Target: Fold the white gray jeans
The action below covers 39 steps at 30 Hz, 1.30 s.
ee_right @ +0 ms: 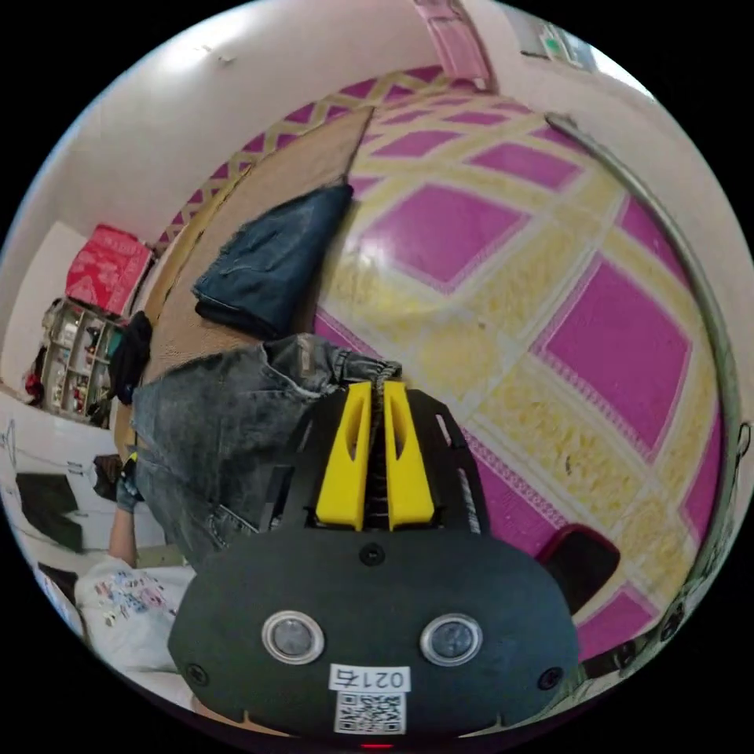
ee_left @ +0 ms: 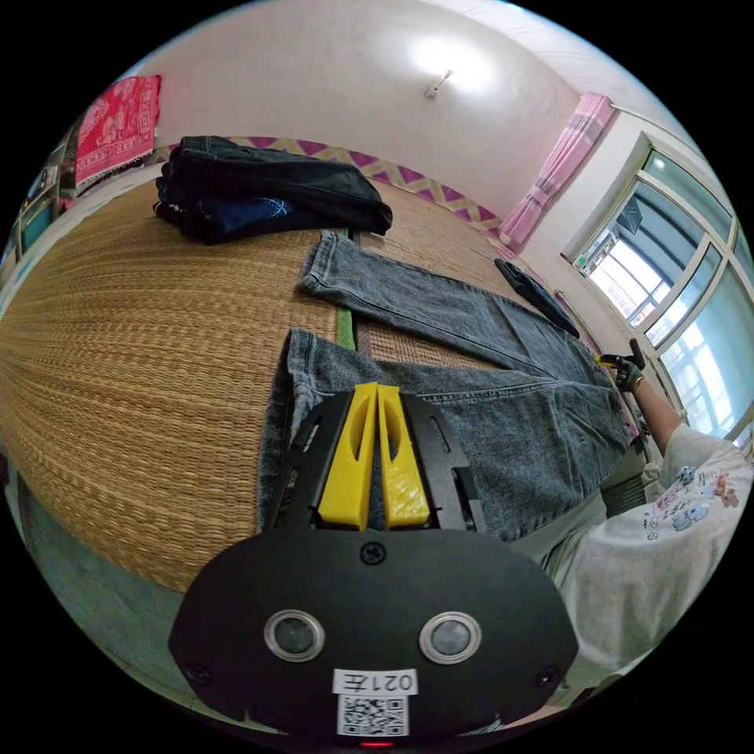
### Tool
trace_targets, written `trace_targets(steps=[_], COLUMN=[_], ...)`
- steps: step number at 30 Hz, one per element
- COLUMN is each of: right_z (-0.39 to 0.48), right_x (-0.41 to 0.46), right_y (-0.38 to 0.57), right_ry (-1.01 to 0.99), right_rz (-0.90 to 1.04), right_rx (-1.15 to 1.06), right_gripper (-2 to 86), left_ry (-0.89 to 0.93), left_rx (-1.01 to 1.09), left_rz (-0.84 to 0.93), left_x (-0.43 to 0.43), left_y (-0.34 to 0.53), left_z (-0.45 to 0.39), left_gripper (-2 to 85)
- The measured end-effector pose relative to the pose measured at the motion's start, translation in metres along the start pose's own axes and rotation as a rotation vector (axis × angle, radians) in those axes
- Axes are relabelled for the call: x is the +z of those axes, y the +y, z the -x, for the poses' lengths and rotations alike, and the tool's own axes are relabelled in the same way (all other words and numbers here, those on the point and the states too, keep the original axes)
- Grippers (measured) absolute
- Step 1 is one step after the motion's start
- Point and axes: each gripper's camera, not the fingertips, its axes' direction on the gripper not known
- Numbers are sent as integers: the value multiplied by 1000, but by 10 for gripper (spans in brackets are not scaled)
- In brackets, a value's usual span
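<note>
The gray jeans point(ee_left: 471, 408) lie flat on a straw mat point(ee_left: 141, 353) with both legs spread toward the wall. My left gripper point(ee_left: 378, 389) has its yellow jaws shut on the edge of the nearer leg. Far to the right, a gloved hand holds the right gripper point(ee_left: 616, 363) at the waist end. In the right gripper view the jeans point(ee_right: 212, 416) bunch up at the waistband, and my right gripper point(ee_right: 383, 385) is shut on that bunched edge. A gloved hand point(ee_right: 122, 487) shows at the far end of the fabric.
A pile of dark clothes point(ee_left: 259, 192) sits on the mat beyond the legs, and a dark item point(ee_left: 538, 294) lies near the waist. Folded blue jeans point(ee_right: 271, 255) rest by a pink and yellow patterned mat point(ee_right: 510, 314). The person's light shirt point(ee_left: 652, 550) is close on the right.
</note>
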Motion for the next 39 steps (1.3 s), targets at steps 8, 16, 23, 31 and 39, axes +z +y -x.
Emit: trace_targets(steps=[8, 16, 23, 31, 39], right_z=[10, 50, 35, 53, 26], right_x=[9, -11, 5, 6, -58], right_y=[12, 109, 142, 187, 259], right_ry=[131, 129, 164, 271, 50], right_rz=[12, 161, 216, 157, -109], right_rx=[-3, -125, -72, -145, 0], right_gripper=[46, 79, 12, -5, 35], left_ry=[4, -3, -13, -12, 27], left_rx=[-5, 7, 19, 16, 35], left_rz=[-1, -7, -15, -13, -198], left_x=[-1, -5, -11, -20, -69], left_y=[9, 19, 29, 37, 56], left_z=[-3, -7, -8, -3, -7], left_gripper=[-9, -9, -9, -9, -8])
